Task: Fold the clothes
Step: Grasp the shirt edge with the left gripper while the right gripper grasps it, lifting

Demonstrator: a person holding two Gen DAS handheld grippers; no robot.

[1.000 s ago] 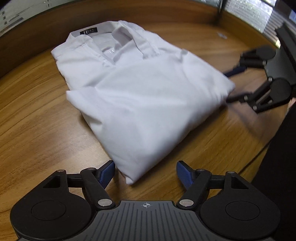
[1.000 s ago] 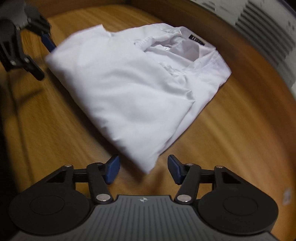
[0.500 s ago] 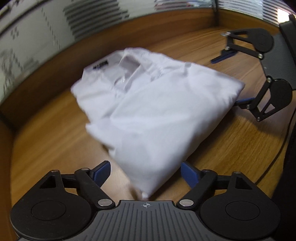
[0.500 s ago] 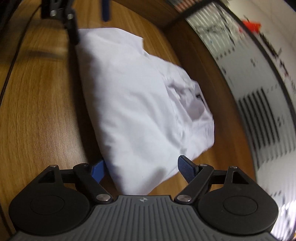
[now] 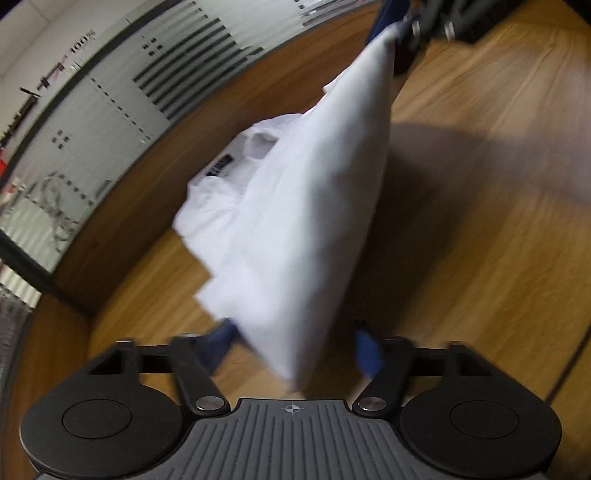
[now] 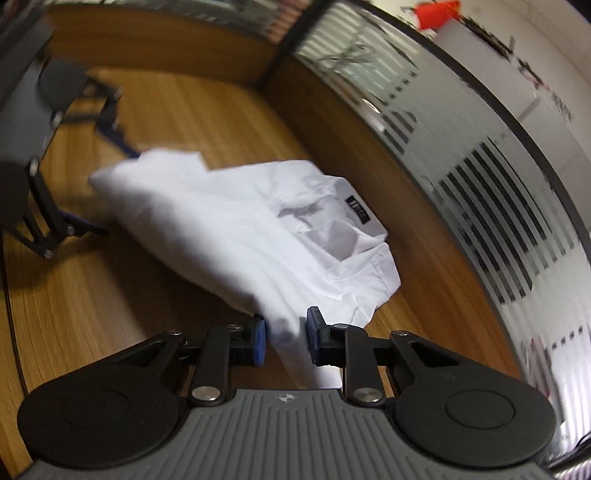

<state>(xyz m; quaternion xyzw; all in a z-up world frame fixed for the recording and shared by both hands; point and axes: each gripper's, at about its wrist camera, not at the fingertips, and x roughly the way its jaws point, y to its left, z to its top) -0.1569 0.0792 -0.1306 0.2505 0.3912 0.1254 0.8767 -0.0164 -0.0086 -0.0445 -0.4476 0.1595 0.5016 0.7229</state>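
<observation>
From the left wrist view, the left gripper (image 5: 293, 345) has just been closing with a corner of the white shirt (image 5: 295, 229) between its blue pads; blur hides whether they press the cloth, so its grip cannot be told. The far corner is lifted by the right gripper (image 5: 402, 33) above the wooden table (image 5: 480, 184). From the right wrist view, the right gripper (image 6: 284, 338), jaws just drawn in, is clamped on a bunched shirt (image 6: 240, 229) corner; only here is the collar label sharp.
</observation>
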